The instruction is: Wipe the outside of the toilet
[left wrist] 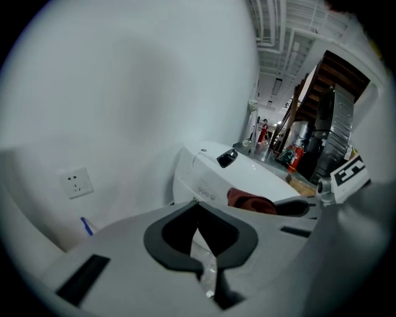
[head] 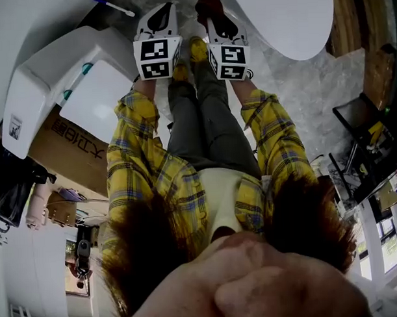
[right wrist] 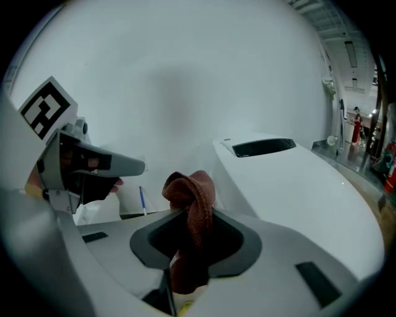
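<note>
The white toilet (left wrist: 241, 176) stands ahead and to the right, with a black panel on its top (right wrist: 266, 147). In the head view only its rounded white lid (head: 291, 18) shows, at the top right. My right gripper (right wrist: 189, 213) is shut on a red-brown cloth (right wrist: 195, 192), which bunches up above the jaws just left of the toilet's side. The cloth (left wrist: 250, 201) also shows in the left gripper view, in front of the toilet. My left gripper (left wrist: 198, 207) is shut with nothing in it and is held beside the right gripper (head: 213, 11), off the toilet.
A white boxy unit (head: 52, 75) and a cardboard box (head: 74, 142) sit at my left. The white wall carries a socket (left wrist: 77, 182), and a blue-handled stick (left wrist: 86, 226) stands below it. A cluttered shelf (head: 374, 148) is at the right and a wooden staircase (left wrist: 337, 80) stands beyond the toilet.
</note>
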The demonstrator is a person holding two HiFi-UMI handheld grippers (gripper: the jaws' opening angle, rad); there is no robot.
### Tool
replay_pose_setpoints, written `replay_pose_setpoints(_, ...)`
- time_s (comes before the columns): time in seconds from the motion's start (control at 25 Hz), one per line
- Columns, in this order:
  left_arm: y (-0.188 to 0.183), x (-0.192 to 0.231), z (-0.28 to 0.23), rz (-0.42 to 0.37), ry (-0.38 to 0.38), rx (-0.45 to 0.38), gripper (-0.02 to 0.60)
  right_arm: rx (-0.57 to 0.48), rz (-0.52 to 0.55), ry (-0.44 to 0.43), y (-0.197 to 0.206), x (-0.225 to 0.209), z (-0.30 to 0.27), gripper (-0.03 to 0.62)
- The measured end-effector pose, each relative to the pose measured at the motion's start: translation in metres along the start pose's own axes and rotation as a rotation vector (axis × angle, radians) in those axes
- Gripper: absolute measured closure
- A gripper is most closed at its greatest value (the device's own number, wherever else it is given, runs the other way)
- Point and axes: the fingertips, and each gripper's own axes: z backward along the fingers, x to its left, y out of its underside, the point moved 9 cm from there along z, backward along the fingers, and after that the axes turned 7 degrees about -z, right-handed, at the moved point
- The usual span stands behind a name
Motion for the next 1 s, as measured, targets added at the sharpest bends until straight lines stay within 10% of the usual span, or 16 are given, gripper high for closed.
replay_pose_setpoints(1.0, 0.022, 0.044, -0.029, 0.068, -0.081, 0.014, 0.574, 0.022, 0.02, 0.072, -0.05, 0.004, -0.15, 0.477)
